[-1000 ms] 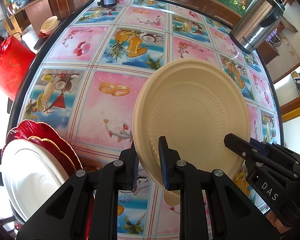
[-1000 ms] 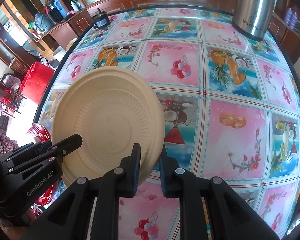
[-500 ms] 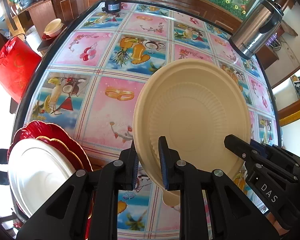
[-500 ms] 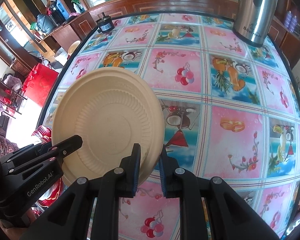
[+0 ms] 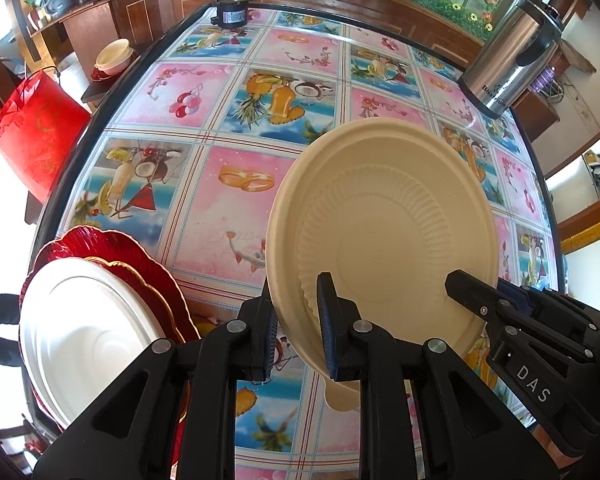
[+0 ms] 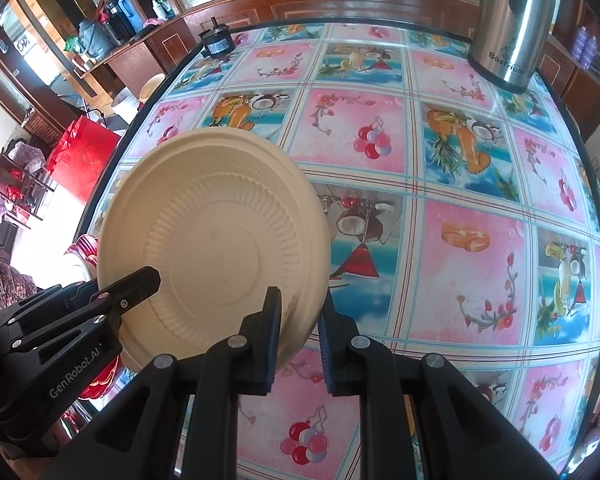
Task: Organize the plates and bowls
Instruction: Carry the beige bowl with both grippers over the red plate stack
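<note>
Left claw [image 5: 296, 328], jaws drawn narrow and clamped on the near-left rim of the cream plate [image 5: 384, 240]; right claw [image 6: 298, 332], likewise narrow, clamped on the opposite rim of the same plate [image 6: 216, 244]. We see the plate carried between the two claws, tilted steeply on edge above the tabletop [image 5: 228, 208], so that the left wrist view faces its ribbed hollow and the right wrist view faces its underside. Outward and to the left of the left claw, at the near edge of the tabletop, lies the stack: a white plate [image 5: 88, 332] resting on scalloped red plates [image 5: 112, 248]. The cream plate hangs just beside this stack, on its right, apart from it. We judge the left hand the nearer to the stack, so the coming move would carry the plate leftward and level it over the white plate. A steel flask [image 5: 512, 56] stands well apart at the far right.
</note>
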The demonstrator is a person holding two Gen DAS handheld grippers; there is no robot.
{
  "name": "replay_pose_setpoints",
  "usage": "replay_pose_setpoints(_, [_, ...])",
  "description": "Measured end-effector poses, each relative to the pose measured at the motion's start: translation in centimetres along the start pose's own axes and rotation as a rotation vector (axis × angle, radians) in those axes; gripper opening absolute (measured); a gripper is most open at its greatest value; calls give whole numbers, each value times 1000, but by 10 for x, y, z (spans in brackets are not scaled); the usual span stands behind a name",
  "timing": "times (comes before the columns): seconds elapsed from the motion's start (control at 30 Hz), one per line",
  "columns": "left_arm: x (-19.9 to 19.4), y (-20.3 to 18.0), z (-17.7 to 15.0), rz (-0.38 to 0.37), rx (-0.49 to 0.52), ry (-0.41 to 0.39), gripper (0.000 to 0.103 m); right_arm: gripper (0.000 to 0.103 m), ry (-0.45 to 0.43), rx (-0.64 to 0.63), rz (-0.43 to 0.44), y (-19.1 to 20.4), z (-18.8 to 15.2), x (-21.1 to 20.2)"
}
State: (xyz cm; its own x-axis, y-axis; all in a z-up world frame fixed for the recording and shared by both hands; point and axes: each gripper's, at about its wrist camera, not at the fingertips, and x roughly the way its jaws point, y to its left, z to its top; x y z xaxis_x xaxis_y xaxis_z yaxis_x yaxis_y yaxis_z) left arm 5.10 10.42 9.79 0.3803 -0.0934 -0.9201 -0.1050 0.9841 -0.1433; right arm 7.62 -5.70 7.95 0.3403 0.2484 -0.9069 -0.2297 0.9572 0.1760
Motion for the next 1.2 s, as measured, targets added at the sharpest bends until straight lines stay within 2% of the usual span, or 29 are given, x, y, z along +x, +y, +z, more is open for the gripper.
replay_pose_setpoints(0.8, [-25, 22, -7, 45, -38, -35, 18, 18, -15, -49, 29, 26, 2, -8])
replay_pose_setpoints(1.2, [-41, 49, -15, 79, -71, -25, 18, 19, -12, -106, 53, 58, 2, -15])
